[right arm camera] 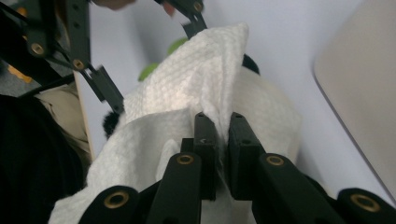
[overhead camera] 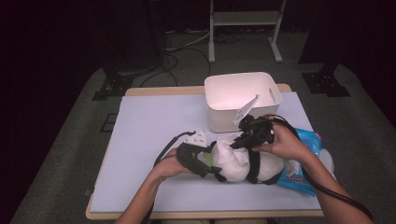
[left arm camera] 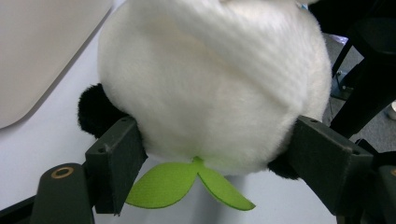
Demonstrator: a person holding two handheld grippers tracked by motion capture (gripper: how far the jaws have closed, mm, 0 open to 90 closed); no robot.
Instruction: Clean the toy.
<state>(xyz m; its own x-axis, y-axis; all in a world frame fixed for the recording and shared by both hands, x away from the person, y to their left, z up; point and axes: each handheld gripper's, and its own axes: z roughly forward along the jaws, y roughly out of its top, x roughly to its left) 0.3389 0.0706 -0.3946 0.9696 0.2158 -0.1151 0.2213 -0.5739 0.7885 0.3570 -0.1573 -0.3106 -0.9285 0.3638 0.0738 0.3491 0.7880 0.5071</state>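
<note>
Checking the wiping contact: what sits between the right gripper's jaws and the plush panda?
A white wipe: the right gripper pinches it, draped over the plush panda, as the right gripper view shows.

High view: fixed above the person's side, facing forward and down, taking in the whole counter (overhead camera: 154, 135) and the floor beyond. Left gripper view: rides the left tongs (left arm camera: 215, 154), looking along its jaws, very close to the plush panda (left arm camera: 210, 79). Right gripper view: rides the right tongs (right arm camera: 222, 135), close over the white wipe (right arm camera: 187, 98). All three views share the panda; the right gripper view also catches the left tongs farther off.
</note>
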